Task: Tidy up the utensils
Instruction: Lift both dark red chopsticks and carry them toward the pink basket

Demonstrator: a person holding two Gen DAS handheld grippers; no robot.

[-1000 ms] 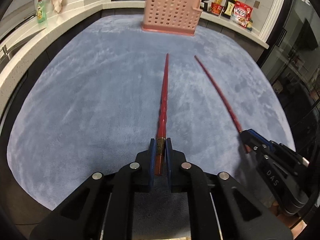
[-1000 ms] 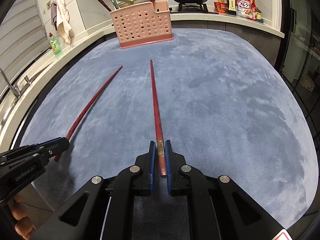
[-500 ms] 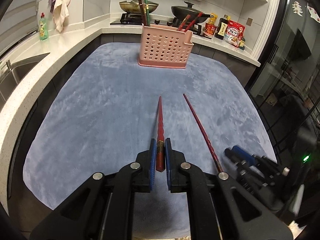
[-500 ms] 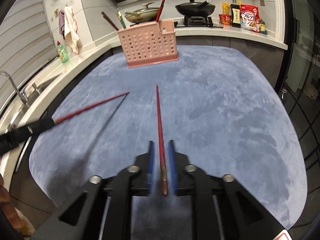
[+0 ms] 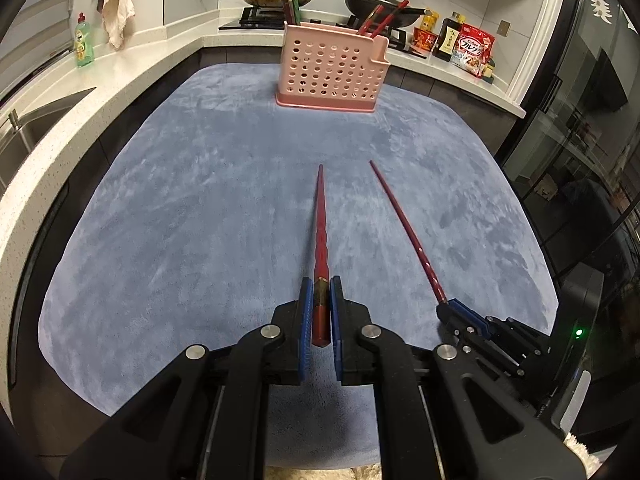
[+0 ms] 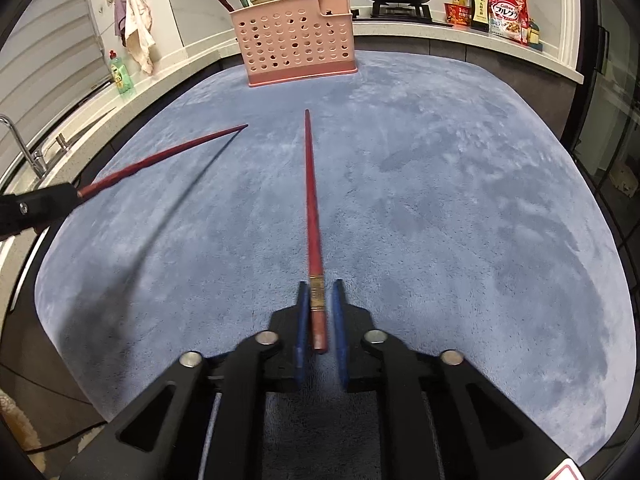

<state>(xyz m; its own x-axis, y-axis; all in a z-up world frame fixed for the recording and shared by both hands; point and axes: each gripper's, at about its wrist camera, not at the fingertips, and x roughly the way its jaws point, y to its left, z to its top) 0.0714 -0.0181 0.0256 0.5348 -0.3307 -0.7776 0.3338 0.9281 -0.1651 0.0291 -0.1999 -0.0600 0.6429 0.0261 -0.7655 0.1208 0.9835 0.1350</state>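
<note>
A red chopstick [image 5: 321,236] is held tight in the left gripper [image 5: 320,312], another chopstick [image 6: 311,208] only loosely in the right gripper [image 6: 320,316], so it could slip before the pink basket [image 6: 296,40] at 12 o'clock is reached.

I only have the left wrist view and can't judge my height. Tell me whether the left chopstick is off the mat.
Observer: Yes. In the right wrist view the left chopstick throws a separate shadow on the blue mat, so it is in the air.
Operator: Report the right gripper's hold.
Observer: The right gripper has the right chopstick between its pads, gold band at the pad tips, butt end farther back.
</note>
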